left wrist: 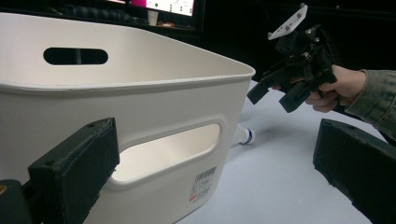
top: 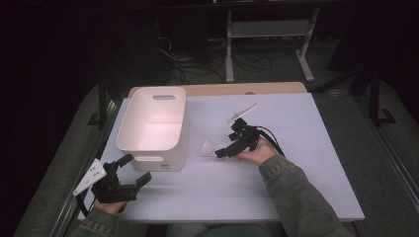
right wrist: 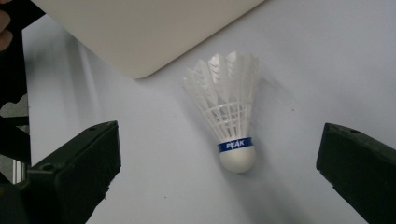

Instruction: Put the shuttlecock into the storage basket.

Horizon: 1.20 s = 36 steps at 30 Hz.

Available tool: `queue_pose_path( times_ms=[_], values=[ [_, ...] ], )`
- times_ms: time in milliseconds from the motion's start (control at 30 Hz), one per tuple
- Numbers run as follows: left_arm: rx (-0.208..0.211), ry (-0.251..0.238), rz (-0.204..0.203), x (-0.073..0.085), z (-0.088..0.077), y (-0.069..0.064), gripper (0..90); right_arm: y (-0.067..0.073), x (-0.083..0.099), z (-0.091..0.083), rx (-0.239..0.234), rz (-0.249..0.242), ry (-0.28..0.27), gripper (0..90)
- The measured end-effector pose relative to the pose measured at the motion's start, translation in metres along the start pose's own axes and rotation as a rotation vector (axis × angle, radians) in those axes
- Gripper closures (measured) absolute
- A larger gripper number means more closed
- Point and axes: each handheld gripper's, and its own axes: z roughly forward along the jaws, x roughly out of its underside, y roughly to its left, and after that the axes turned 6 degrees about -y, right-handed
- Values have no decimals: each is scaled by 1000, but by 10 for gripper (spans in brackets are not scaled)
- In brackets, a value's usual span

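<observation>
A white feather shuttlecock [right wrist: 231, 116] with a blue band lies on its side on the white table [top: 276, 168], just right of a white plastic bin [top: 153, 126]. My right gripper [top: 226, 144] is open, and the shuttlecock [top: 210, 148] lies on the table ahead of its jaws, between them, untouched. In the right gripper view the cork end points toward my right gripper [right wrist: 219, 140]. My left gripper [top: 135, 169] stands open at the bin's near corner, holding nothing. In the left gripper view the bin [left wrist: 140, 102] with its handle slot is close ahead, the shuttlecock [left wrist: 243, 136] peeks past its corner, and the right gripper [left wrist: 278, 93] hovers beyond.
The bin looks empty inside. The table's near and right parts are bare. Behind the table's wooden far edge [top: 222, 89] the floor is dark, with cables and a white metal frame [top: 269, 34].
</observation>
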Motion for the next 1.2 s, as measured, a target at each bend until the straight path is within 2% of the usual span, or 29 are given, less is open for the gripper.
queue_pose_path(
  times_ms=[333,400,500,633,867,1200],
  values=[
    [-1,0,-1,0,0,0,0,-20,4,7,1,29,14,0],
    [-1,2,1,0,0,0,0,-22,5,7,-12,30,9,35],
    [-1,1,1,0,0,0,0,-24,5,8,-24,36,0,42],
    [-1,0,-1,0,0,0,0,-27,6,13,-40,30,8,81],
    [0,-2,-3,0,0,0,0,-27,8,21,-41,-43,39,134],
    [1,-2,-4,0,0,0,0,-28,11,29,-69,-69,62,199]
  ],
)
